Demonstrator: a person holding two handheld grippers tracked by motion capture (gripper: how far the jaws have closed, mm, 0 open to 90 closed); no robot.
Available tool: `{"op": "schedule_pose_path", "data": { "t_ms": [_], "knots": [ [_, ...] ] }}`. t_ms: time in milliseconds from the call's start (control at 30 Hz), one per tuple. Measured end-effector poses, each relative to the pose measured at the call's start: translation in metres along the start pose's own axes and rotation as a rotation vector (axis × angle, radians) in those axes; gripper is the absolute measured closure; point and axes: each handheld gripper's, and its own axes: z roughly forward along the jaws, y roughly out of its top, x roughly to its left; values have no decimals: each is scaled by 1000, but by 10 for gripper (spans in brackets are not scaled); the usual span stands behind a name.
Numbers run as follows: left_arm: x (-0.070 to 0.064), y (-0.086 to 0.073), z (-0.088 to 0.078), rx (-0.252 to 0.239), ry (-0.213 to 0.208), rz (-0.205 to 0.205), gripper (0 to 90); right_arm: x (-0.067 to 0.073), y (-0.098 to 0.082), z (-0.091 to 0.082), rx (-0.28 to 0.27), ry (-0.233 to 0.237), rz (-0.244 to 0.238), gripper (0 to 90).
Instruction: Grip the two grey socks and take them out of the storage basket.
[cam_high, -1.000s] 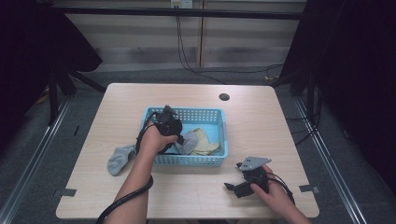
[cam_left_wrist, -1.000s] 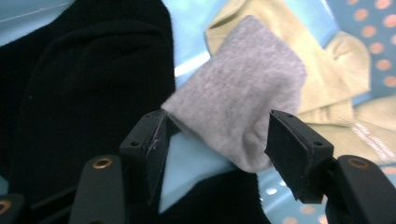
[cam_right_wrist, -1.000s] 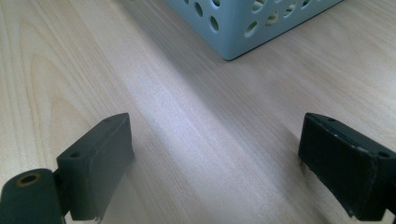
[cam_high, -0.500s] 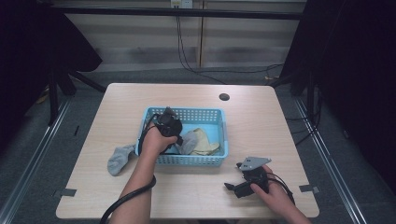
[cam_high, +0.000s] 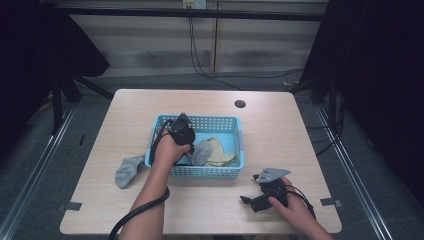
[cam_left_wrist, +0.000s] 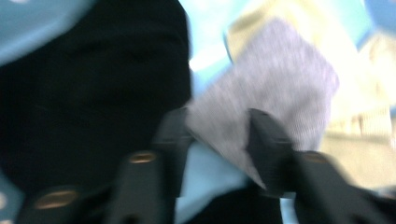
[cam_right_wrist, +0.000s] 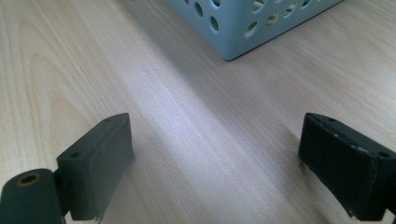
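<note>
Bare tabletop (cam_high: 300, 135) flanks the basket (cam_high: 239, 146) — left claw (cam_left_wrist: 217, 133) clamps the grey sock (cam_left_wrist: 275, 93), right claw (cam_right_wrist: 215, 163) gapes.

a pale wooden table (cam_high: 210, 210) carries 1 blue basket (cam_high: 205, 171) near its middle and 1 grey sock (cam_high: 128, 170) just left of it.

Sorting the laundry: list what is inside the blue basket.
Inside the blue basket lie a grey sock, a pale yellow sock beside it and a black garment. The left gripper reaches in, its fingers astride the grey sock. Whatever lies beneath stays covered.
</note>
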Motion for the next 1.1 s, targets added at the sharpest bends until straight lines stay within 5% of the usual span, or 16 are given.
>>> {"op": "schedule_pose_path", "data": {
  "t_ms": [67,167,267,633,700,900,1100],
  "knots": [
    [-1,1,2,3,-2,8,379,0,0,0,0,0,-1,96],
    [-4,1,8,-2,-12,19,349,0,0,0,0,0,1,96],
    [-6,3,13,48,-16,34,341,0,0,0,0,0,0,96],
    [-11,8,18,99,-48,51,331,0,0,0,0,0,1,96],
    [-11,7,18,92,-52,59,377,0,0,0,0,0,1,96],
    [-11,4,18,119,-92,58,739,0,0,0,0,0,1,96],
    [-11,8,2,117,-71,58,823,0,0,0,0,0,0,96]
  ]
}}
